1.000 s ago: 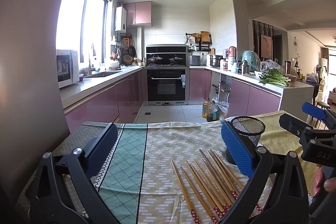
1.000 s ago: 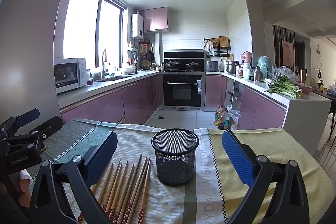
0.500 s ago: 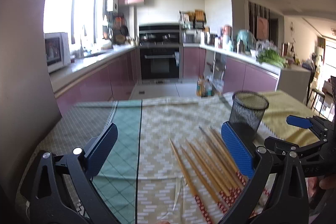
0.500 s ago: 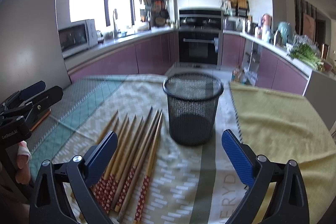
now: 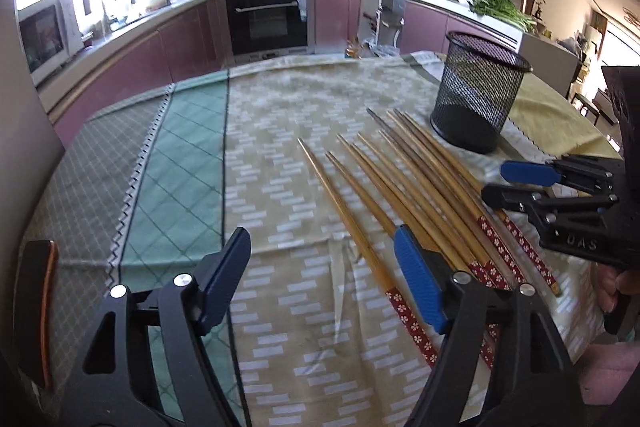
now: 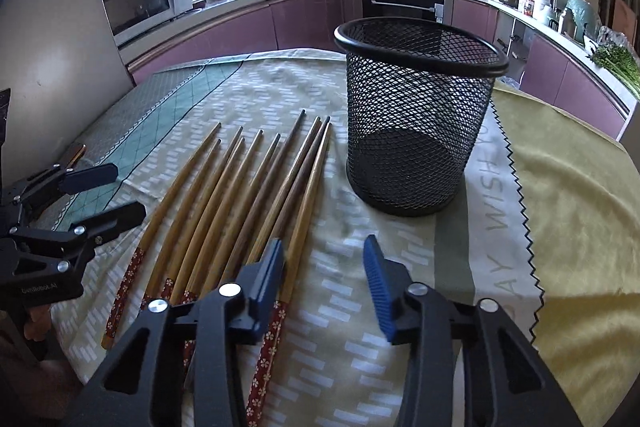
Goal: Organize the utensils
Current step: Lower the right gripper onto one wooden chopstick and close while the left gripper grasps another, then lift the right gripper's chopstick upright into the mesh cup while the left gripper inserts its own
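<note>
Several wooden chopsticks (image 5: pixel 400 195) (image 6: pixel 224 211) with red flowered ends lie fanned out on the tablecloth. Right of them stands an empty black mesh cup (image 5: pixel 476 95) (image 6: pixel 412 131). My left gripper (image 5: pixel 320 247) (image 6: pixel 108 197) hovers over the left side of the fan with its jaws closing. The leftmost chopstick shows in the gap below the pads, untouched. My right gripper (image 6: pixel 324 251) (image 5: pixel 508 185) hangs over the fan's right side, its jaws closing with only cloth between them. The rightmost chopstick runs under its left finger (image 6: pixel 268 275).
The patterned tablecloth has a green panel (image 5: pixel 176 167) at the left and a yellow cloth (image 6: pixel 568 195) at the right. A dark brown flat object (image 5: pixel 36 311) lies near the table's left edge. A person's hand (image 5: pixel 616 283) holds the right gripper. Kitchen counters stand beyond the table.
Both grippers have tilted down and sunk towards the chopsticks. The jaws of both have narrowed, the right pair more than the left.
</note>
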Demonstrator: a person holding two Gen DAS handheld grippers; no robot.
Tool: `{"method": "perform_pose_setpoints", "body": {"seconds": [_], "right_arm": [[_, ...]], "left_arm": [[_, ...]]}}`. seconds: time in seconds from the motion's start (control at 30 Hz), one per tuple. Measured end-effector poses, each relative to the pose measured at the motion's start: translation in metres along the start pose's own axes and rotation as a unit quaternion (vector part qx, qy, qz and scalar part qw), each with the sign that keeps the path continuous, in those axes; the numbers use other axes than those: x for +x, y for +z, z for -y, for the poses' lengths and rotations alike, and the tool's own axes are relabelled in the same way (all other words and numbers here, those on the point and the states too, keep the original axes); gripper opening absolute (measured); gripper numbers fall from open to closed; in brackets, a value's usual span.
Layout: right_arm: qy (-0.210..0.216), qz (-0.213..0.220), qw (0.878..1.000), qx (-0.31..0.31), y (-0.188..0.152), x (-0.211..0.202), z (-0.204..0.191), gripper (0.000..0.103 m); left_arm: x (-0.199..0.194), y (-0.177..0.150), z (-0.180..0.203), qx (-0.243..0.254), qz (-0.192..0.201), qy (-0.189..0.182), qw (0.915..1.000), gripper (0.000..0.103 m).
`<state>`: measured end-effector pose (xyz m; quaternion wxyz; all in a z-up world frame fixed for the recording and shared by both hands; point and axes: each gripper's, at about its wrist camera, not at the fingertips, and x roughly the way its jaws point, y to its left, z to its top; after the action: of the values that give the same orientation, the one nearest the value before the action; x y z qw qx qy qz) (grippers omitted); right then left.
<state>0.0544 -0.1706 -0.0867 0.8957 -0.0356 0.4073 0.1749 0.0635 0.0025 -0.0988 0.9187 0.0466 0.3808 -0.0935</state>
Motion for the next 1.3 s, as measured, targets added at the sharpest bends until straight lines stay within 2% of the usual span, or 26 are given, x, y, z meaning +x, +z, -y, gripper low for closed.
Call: {"method": "perform_pose_setpoints", "body": {"seconds": [0.17,0.3,0.4,0.5,0.57,0.73,0.9,1.07,1.3], "right_arm": [[-0.001,-0.016,1.0,-0.012,0.009,0.009,0.0,0.027],[0.0,-0.023,1.0,-0.021,0.015,0.015,0.0,0.025],[0.003,-0.026,0.999,-0.021,0.022,0.02,0.0,0.02],[0.019,-0.029,0.999,-0.011,0.025,0.022,0.003,0.011],[0.027,-0.028,0.999,-0.004,0.025,0.022,0.005,0.008],[0.037,-0.025,0.999,0.007,0.025,0.018,0.009,0.006],[0.054,-0.001,0.998,0.008,0.027,-0.004,0.014,0.006],[0.076,0.039,0.996,0.003,0.034,-0.035,0.016,0.006],[0.099,0.103,0.99,0.017,0.045,-0.076,0.026,0.006]], "left_arm": [[0.022,0.002,0.007,0.013,-0.039,-0.018,0.999,0.054],[0.034,0.009,0.01,0.02,-0.05,-0.022,0.9983,0.05],[0.038,0.016,0.008,0.018,-0.056,-0.028,0.9979,0.042],[0.043,0.023,0.006,0.013,-0.06,-0.032,0.9976,0.029],[0.044,0.026,0.004,0.001,-0.064,-0.044,0.997,0.015],[0.045,0.027,-0.001,-0.024,-0.061,-0.048,0.9967,0.01],[0.032,0.026,-0.008,-0.037,-0.049,-0.061,0.9962,0.008],[0.002,0.038,-0.008,-0.03,-0.013,-0.085,0.9958,0.008],[-0.049,0.064,0.0,-0.018,0.045,-0.139,0.9891,0.008]]}}
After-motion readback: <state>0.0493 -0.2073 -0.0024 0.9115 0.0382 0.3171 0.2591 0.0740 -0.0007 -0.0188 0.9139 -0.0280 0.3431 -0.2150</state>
